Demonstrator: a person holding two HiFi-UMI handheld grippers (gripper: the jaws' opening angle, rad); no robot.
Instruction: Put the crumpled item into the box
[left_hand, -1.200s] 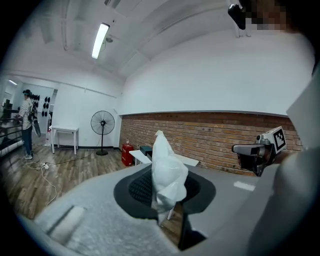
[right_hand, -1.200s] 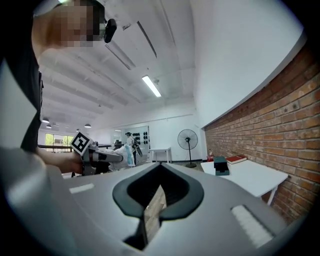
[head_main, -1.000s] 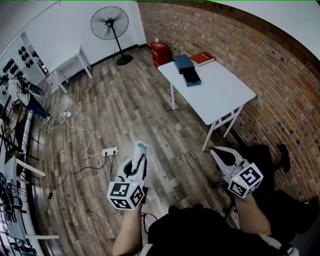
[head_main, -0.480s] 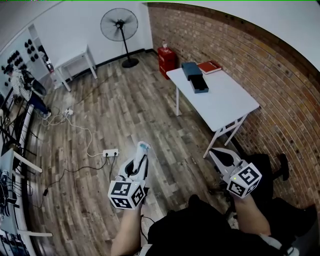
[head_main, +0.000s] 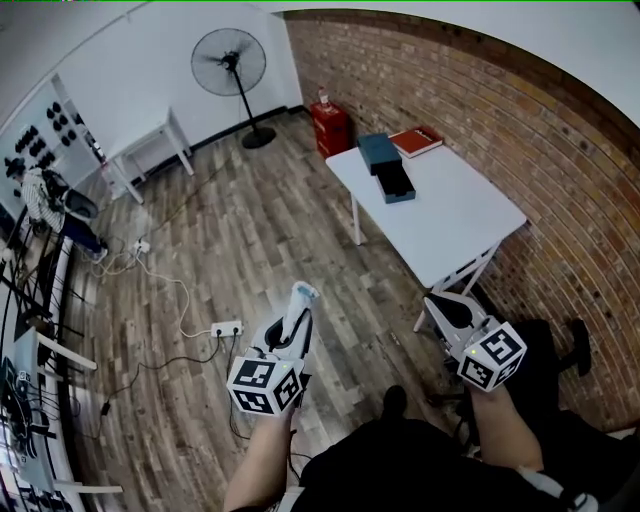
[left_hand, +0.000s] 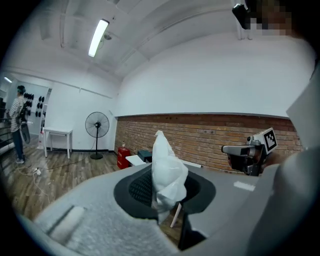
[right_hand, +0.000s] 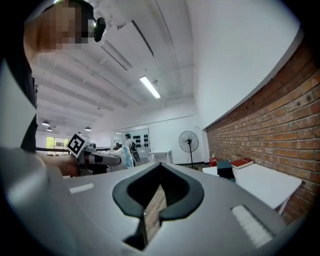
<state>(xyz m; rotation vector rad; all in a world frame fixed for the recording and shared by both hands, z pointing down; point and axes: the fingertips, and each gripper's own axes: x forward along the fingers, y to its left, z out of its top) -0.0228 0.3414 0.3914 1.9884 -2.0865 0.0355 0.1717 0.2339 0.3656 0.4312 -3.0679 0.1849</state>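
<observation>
Pinched between matt grey plastic jaws of the left gripper (left_hand: 164, 175): crumpled item (left_hand: 167, 162), thin, creased, white, faintly glossy, film or tissue. Black ribbed pads (left_hand: 142, 187) either side. Beyond the jaws: rough red brick wall (left_hand: 210, 137), grained wood-plank floor (left_hand: 50, 172), smooth white table (head_main: 450, 215).

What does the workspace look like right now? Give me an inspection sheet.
Surface: white table beside the brick wall.
Job's things: crumpled white item in the left gripper; open box on the table.
Clutter: red book and blue box beside the open box.
Grippers: left gripper shut on the crumpled white item; right gripper shut, empty.
Cables: power strip and cords on the wooden floor.
Surroundings: standing fan, red container, person far left.
</observation>
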